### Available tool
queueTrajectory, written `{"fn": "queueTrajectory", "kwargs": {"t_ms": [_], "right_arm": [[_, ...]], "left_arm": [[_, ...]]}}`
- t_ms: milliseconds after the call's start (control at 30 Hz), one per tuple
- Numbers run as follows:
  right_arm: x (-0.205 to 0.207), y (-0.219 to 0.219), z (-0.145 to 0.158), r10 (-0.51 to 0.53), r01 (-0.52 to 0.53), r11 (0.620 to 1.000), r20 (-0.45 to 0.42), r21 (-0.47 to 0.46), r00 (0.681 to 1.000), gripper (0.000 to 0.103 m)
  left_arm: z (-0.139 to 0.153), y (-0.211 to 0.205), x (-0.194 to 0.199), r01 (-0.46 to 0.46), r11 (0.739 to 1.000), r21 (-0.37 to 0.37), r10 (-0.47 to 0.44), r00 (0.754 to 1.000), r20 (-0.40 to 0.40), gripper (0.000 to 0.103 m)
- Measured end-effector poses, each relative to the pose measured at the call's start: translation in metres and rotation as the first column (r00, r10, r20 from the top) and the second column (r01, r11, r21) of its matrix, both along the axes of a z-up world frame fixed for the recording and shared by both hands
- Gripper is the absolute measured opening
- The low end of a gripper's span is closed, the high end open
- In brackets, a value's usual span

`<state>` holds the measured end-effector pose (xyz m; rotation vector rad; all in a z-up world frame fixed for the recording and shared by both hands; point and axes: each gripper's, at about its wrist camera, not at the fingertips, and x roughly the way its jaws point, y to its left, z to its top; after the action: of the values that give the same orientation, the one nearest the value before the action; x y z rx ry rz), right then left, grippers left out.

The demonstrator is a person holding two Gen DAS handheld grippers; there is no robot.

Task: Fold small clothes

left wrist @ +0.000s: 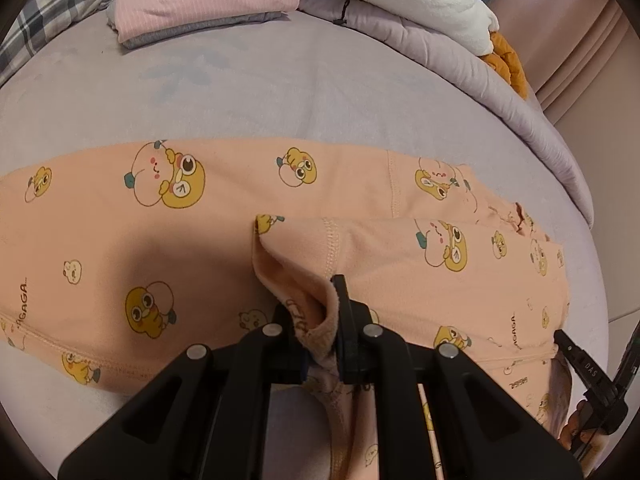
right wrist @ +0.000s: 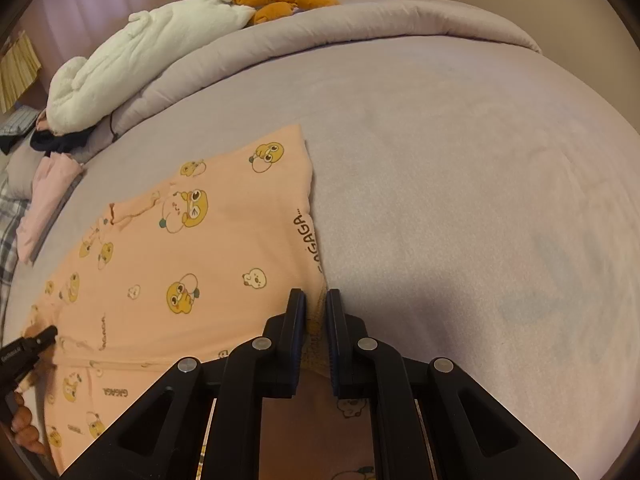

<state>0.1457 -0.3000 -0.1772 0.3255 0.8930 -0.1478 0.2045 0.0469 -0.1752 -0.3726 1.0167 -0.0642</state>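
Observation:
A peach pyjama garment (left wrist: 168, 248) printed with yellow ducks lies spread on the lilac bed sheet (left wrist: 280, 92). My left gripper (left wrist: 320, 312) is shut on a bunched fold of its near edge, lifted a little. In the right wrist view the same garment (right wrist: 192, 248) lies to the left, and my right gripper (right wrist: 316, 312) is shut on its right-hand edge. The other gripper's tip shows at the far right of the left view (left wrist: 576, 356) and the far left of the right view (right wrist: 36, 344).
A folded pink and grey stack (left wrist: 200, 8) sits at the back left beside plaid fabric (left wrist: 60, 12). A rolled lilac duvet (right wrist: 320, 36) with a white plush (right wrist: 140, 56) and an orange toy (right wrist: 280, 0) lines the back. Bare sheet (right wrist: 480, 200) lies right of the garment.

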Motion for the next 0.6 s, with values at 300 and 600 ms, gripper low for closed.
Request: {"fn": "queueTrajectory", "kwargs": {"t_ms": [300, 600], "right_arm": [[-0.001, -0.004, 0.000, -0.004, 0.004, 1.000, 0.002, 0.019, 1.000, 0.007], [-0.010, -0.001, 0.015, 0.001, 0.000, 1.000, 0.047, -0.008, 0.999, 0.044]], "left_arm": [[0.005, 0.002, -0.010, -0.066, 0.997, -0.038, 0.066, 0.998, -0.001, 0.015], [0.058, 0.012, -0.062, -0.128, 0.987, 0.097, 0.110, 0.979, 0.173, 0.071]]}}
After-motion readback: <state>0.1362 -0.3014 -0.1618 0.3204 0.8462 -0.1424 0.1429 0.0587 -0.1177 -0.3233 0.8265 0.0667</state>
